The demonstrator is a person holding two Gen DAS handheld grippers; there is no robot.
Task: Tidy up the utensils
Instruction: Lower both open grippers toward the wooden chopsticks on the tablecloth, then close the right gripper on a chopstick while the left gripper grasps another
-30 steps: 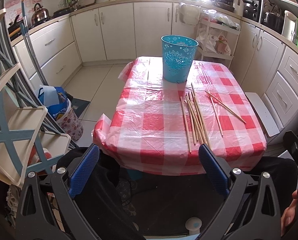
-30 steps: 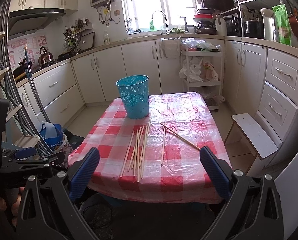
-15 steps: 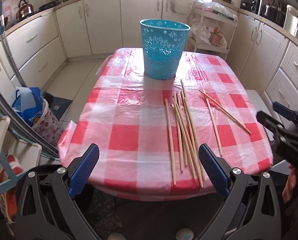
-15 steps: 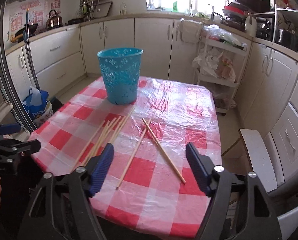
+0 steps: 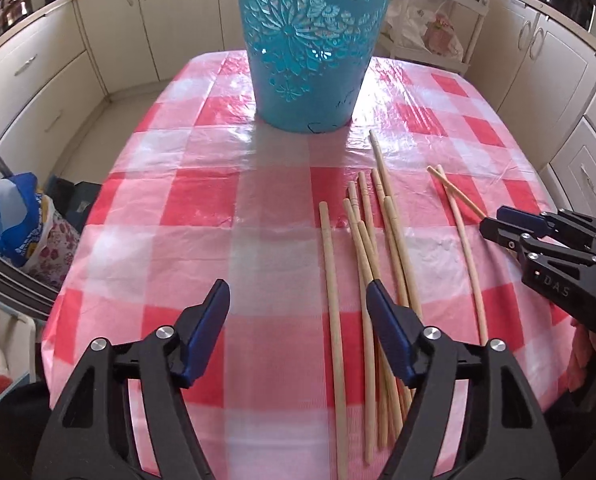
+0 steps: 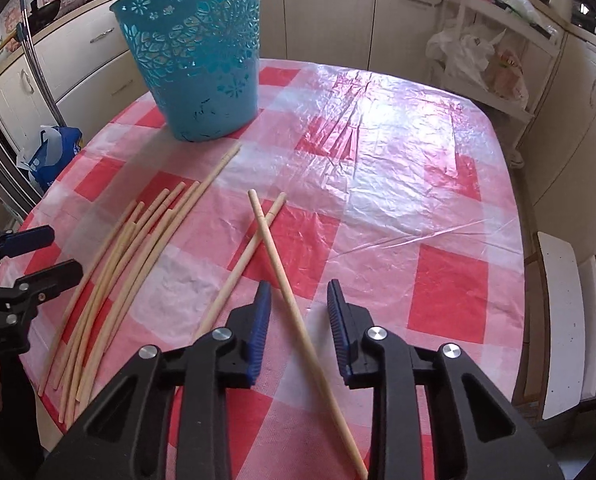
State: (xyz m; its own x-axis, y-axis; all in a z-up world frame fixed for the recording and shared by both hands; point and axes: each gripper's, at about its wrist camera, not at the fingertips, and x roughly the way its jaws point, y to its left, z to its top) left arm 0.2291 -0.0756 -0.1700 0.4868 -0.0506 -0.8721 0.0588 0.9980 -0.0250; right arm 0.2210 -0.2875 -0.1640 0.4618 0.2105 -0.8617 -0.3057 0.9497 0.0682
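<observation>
You are holding your right gripper (image 6: 298, 312) low over the desk (image 6: 398, 168), jaws parted, with one pale wooden chopstick (image 6: 282, 272) running between them but not touching either pad. That stick's long axis is pointing away from you and slightly left, and near its far end it is crossing a second chopstick (image 6: 242, 260) that is leaning right toward the far side. Both are looking plain, round and light tan.

Your left gripper (image 5: 298, 320) is hovering with jaws released too, nothing between them; its right pad is sitting above the near part of the loose bundle of chopsticks (image 5: 370, 248). Those are lying roughly parallel on the red-and-white checked cloth, their long axes pointing toward the blue perforated bin (image 5: 310, 40), which is standing upright at the far side of the desk.
</observation>
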